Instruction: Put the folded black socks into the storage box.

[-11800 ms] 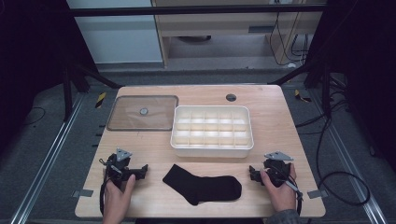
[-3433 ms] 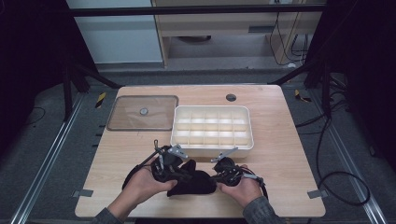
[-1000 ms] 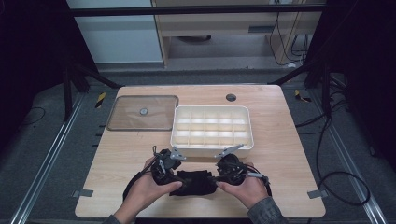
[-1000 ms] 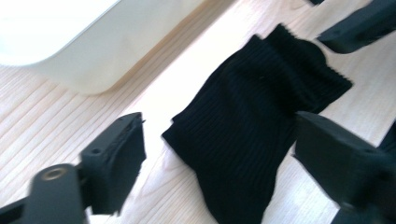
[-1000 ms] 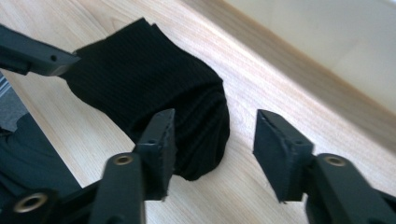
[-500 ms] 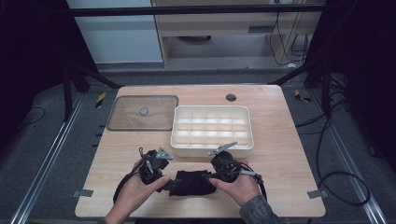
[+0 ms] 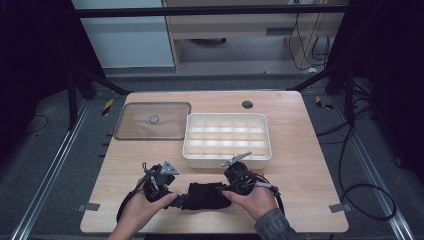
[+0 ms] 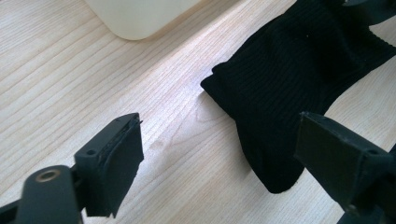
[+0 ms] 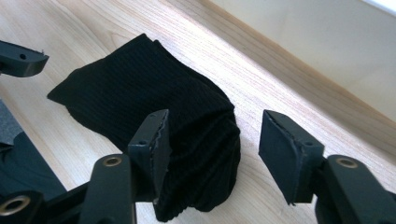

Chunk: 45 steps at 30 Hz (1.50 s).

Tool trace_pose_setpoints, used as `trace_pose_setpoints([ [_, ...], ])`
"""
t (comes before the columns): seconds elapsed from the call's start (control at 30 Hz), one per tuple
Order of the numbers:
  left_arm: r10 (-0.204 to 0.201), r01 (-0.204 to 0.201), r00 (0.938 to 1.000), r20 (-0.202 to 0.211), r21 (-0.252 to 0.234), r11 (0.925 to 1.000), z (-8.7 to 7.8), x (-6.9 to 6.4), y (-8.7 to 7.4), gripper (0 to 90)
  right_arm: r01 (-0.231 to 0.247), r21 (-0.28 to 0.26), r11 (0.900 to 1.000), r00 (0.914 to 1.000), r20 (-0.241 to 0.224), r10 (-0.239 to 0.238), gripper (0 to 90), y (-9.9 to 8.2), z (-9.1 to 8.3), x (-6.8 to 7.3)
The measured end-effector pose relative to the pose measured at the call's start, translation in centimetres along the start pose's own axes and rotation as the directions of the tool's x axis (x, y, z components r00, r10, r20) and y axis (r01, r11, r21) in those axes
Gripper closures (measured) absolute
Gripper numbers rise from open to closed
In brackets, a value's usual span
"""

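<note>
Folded sock between two released claws

On the worktop (image 7: 300,150), the clear lid (image 7: 153,121) lies left of the white divided tray (image 7: 227,139), its cells bare. Nearer, the left claw (image 7: 172,199) gapes beside the black sock (image 7: 205,196); the right claw (image 7: 226,186), released too, straddles its fold.

Black ribbed sock (image 7: 206,196), folded over into thick bunch, lying flat on wooden worktop (image 7: 310,165). Sits near worktop's front edge, just in front of white compartment tray (image 7: 227,140), apart from tray wall. Left gripper view: one end flat and squared (image 8: 285,88). Right gripper view: other end doubled into rounded fold (image 9: 187,140).
</note>
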<state>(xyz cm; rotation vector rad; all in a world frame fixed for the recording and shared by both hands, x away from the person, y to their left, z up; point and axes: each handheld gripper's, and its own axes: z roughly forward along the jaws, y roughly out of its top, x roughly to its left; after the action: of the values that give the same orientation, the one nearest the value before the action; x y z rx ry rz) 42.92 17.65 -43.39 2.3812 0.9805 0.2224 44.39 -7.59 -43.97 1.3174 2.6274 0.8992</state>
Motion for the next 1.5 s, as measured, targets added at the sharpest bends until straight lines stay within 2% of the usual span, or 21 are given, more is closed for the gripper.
trace_pose_setpoints([
  [0.07, -0.008, 0.008, 1.0000, -0.001, 0.001, 1.0000, 0.0, -0.1, 0.0, 17.8, 0.006, 0.007, 1.0000, 0.9999, 0.009, -0.006, 45.0, 0.1, 0.3, 0.0],
  [0.33, 0.005, -0.005, 1.0000, 0.007, 0.011, 0.9999, 0.4, -0.3, -0.1, 26.2, -0.003, 0.021, 0.9998, 0.9995, 0.031, 0.002, 46.8, 0.3, 1.4, -0.1],
  [0.4, 0.005, -0.005, 0.9999, 0.011, 0.016, 0.9999, 0.5, -0.4, -0.1, 26.7, -0.019, 0.021, 0.9996, 0.9993, 0.032, 0.018, 46.7, 0.4, 1.5, -0.1],
  [0.67, 0.010, -0.010, 0.9998, 0.019, 0.023, 0.9997, 0.9, -0.5, -0.5, 28.3, -0.024, 0.024, 0.9994, 0.9990, 0.038, 0.023, 45.9, 0.5, 1.8, -0.4],
  [0.87, 0.015, -0.015, 0.9997, 0.022, 0.026, 0.9995, 0.8, -0.7, -0.4, 29.5, -0.025, -0.001, 0.9997, 0.9994, 0.023, 0.025, 45.0, 0.9, 1.7, 0.1],
  [1.0, 0.021, -0.022, 0.9995, 0.023, 0.025, 0.9995, 0.9, -0.8, -0.5, 29.5, -0.033, -0.012, 0.9994, 0.9990, 0.029, 0.034, 45.0, 1.2, 1.9, -0.1],
  [1.17, 0.021, -0.021, 0.9996, 0.019, 0.039, 0.9990, 1.0, -0.8, -0.9, 30.5, -0.009, 0.044, 0.9990, 0.9983, 0.057, 0.006, 47.4, 0.6, 2.6, -0.2],
  [1.43, 0.012, -0.013, 0.9996, 0.026, 0.048, 0.9988, 1.7, -0.9, -1.1, 34.6, 0.004, 0.069, 0.9976, 0.9990, 0.045, -0.007, 47.8, -0.8, 2.4, -0.1],
  [1.5, 0.020, -0.022, 0.9993, 0.031, 0.048, 0.9986, 1.7, -1.1, -1.1, 35.1, 0.003, 0.078, 0.9969, 0.9990, 0.044, -0.007, 47.5, -0.9, 2.4, -0.1],
])
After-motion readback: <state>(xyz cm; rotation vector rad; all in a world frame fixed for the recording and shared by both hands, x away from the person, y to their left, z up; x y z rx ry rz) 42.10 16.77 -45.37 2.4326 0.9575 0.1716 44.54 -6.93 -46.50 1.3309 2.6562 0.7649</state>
